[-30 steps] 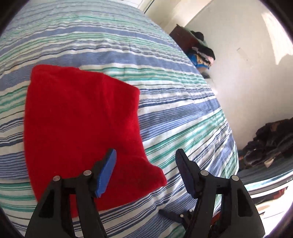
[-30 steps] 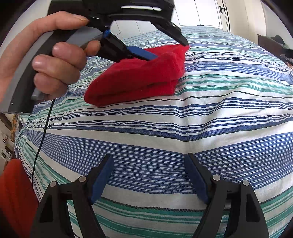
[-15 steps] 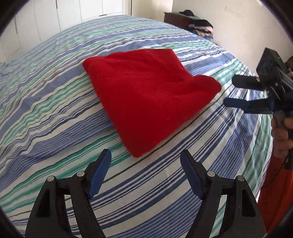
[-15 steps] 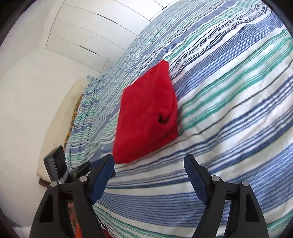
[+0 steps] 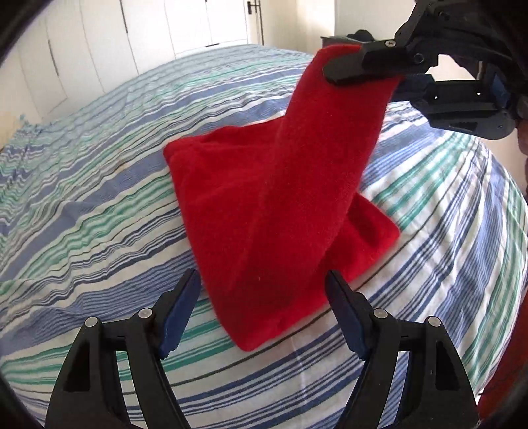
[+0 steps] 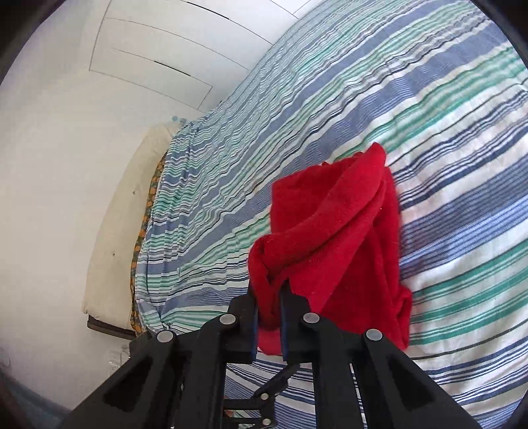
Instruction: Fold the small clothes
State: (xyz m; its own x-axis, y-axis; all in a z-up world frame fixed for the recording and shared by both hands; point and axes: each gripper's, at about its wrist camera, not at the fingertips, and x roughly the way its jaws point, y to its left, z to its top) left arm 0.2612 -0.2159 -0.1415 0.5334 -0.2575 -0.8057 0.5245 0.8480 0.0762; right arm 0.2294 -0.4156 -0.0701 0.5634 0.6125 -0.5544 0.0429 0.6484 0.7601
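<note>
Striped bedding (image 5: 99, 211) in blue, green and white is filling both of my views, stretched over a bed that is carrying the one red garment (image 5: 264, 211) I am working on. That garment, a small fleecy piece, is lying partly on the cover and partly rising off it: its lower part is resting flat on the stripes, while one end is standing up in a taut cone toward the upper right of my left wrist view. My right gripper (image 6: 269, 316) is holding that raised end; its fingers have just been closing and are now pinching a bunched fold of the red cloth between their blue pads, with the rest of the fabric hanging away from them toward the bed in the right wrist view. From the left wrist camera I am seeing the same gripper (image 5: 366, 66) as a black frame clamped on the top of the cone, up by the frame's right edge.

My left gripper (image 5: 264, 307) is hovering low over the near edge of the garment, its fingers spread wide with nothing pressed between them; the nearest corner of the red cloth is showing in the gap between the two tips, but the pads are staying clear of it.

Farther out, white panelled cupboard doors (image 5: 198, 26) are standing behind the bed, and a cream mattress edge (image 6: 115, 231) is showing against a white wall (image 6: 49, 148) beside the cover.
</note>
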